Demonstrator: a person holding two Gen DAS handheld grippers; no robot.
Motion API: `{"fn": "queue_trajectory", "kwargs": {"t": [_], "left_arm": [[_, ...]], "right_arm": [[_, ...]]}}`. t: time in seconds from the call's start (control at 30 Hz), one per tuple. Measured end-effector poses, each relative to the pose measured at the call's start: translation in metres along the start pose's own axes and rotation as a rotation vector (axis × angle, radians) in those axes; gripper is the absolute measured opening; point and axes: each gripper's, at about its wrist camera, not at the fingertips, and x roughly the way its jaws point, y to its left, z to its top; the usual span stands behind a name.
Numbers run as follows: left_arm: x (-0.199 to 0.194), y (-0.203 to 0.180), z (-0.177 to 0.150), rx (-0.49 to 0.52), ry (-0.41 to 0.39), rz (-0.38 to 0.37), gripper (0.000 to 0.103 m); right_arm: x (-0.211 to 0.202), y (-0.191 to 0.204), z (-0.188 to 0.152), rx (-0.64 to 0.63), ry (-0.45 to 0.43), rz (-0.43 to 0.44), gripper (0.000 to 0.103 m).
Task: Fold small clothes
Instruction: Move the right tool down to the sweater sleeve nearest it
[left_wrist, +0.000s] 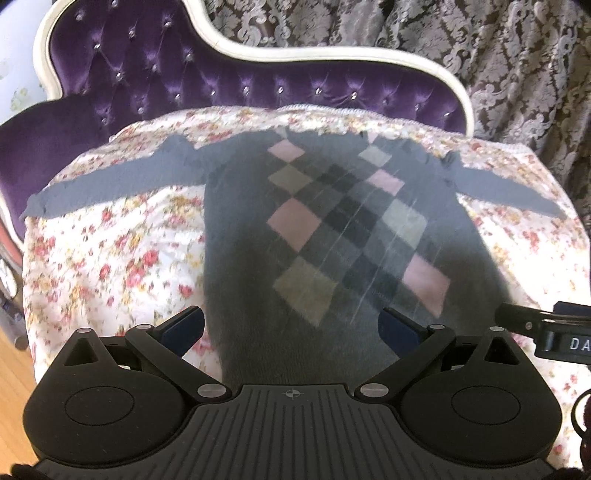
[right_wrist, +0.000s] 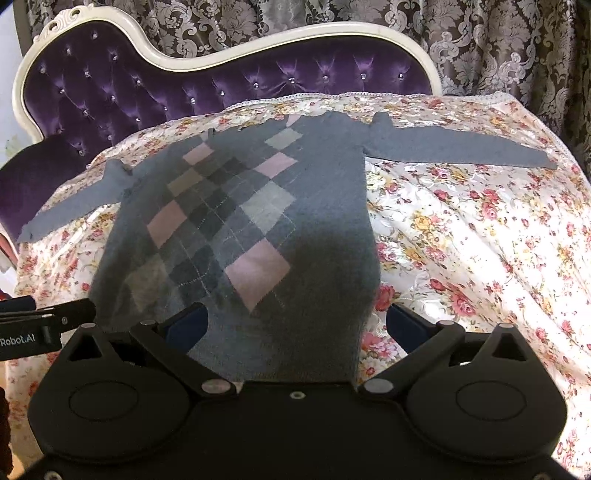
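grey argyle sweater (left_wrist: 332, 229) lies flat, front up, on the floral bedspread (left_wrist: 110, 258), both sleeves spread out sideways, collar toward the purple tufted headboard (left_wrist: 166, 74), hem toward the cameras. nothing folded yet, so i'd call this the very start. left gripper (left_wrist: 291, 325) has its jaws wide apart and holds nothing, hovering over the hem on the sweater's left part; right gripper (right_wrist: 295, 325) likewise spread open and empty, over the hem near the sweater's right edge. each gripper shows at the side of the other's view, so they sit close beside each other. whether the fingertips touch the knit, can't tell. likely first step is a sleeve fold or a bottom-up fold: for a sleeve, go to the left sleeve (left_wrist: 110, 184) or right sleeve (right_wrist: 461, 151) cuff, pinch only the top layer, not the bedspread, lift low and lay it across the diamond pattern, keeping it straight. for a hem fold, both should pinch the hem corners at matching points so the edge stays level. risks as i judge: satin-looking spread is wrinkled and may slip or get caught in the pinch; soft knit will stretch and sag if pulled hard. small bunched bits near both shoulders need smoothing. patterned curtain (right_wrist: 498, 44) behind, not in the way. left view is blurry.
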Motion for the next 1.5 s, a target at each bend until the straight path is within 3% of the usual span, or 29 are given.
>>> {"fn": "queue_trajectory", "kwargs": {"t": [0.33,0.5,0.77,0.9,1.13,1.5], "left_arm": [[-0.013,0.006,0.055,0.045,-0.059,-0.057,0.102],[-0.012,0.004,0.081,0.046,-0.1,-0.061,0.102],[0.015,-0.008,0.101,0.035,-0.097,-0.012,0.102],[0.04,-0.015,0.1,0.045,-0.102,-0.012,0.102],[0.089,-0.023,0.096,0.058,-0.084,0.006,0.102],[0.173,-0.024,0.106,0.007,-0.05,0.063,0.101]], "right_arm": [[-0.01,-0.013,0.053,0.061,0.074,0.095,0.102],[-0.016,-0.022,0.078,0.099,0.036,0.154,0.102],[-0.001,-0.044,0.097,0.192,-0.038,0.328,0.103],[0.022,-0.053,0.096,0.203,0.011,0.399,0.103],[0.06,-0.09,0.099,0.209,0.028,0.286,0.102],[0.12,-0.215,0.127,0.318,-0.076,-0.055,0.101]]}}
